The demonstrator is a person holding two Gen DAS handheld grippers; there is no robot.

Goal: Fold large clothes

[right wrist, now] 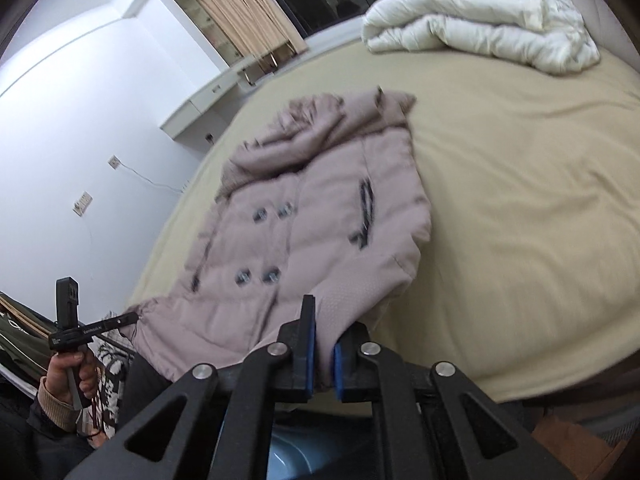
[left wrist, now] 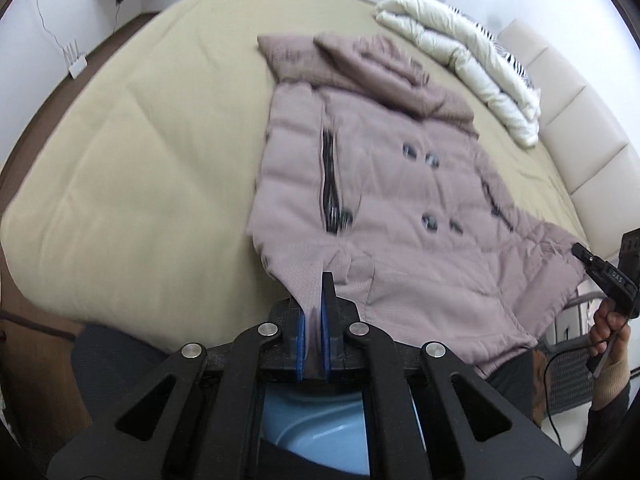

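Note:
A mauve padded coat with dark buttons lies front-up on the beige bed, its hood at the far end. In the left wrist view my left gripper is shut on one corner of the near hem, with cloth pinched between the blue pads. At the right edge, the right gripper bites the other hem corner, with a hand on its handle. In the right wrist view the coat stretches away from my right gripper, shut on the hem; the left gripper holds the far corner. The hem hangs lifted off the bed.
A folded white duvet lies at the head of the bed by a cream padded headboard. A light blue basin sits below the grippers. White walls with sockets and a cable stand on the far side.

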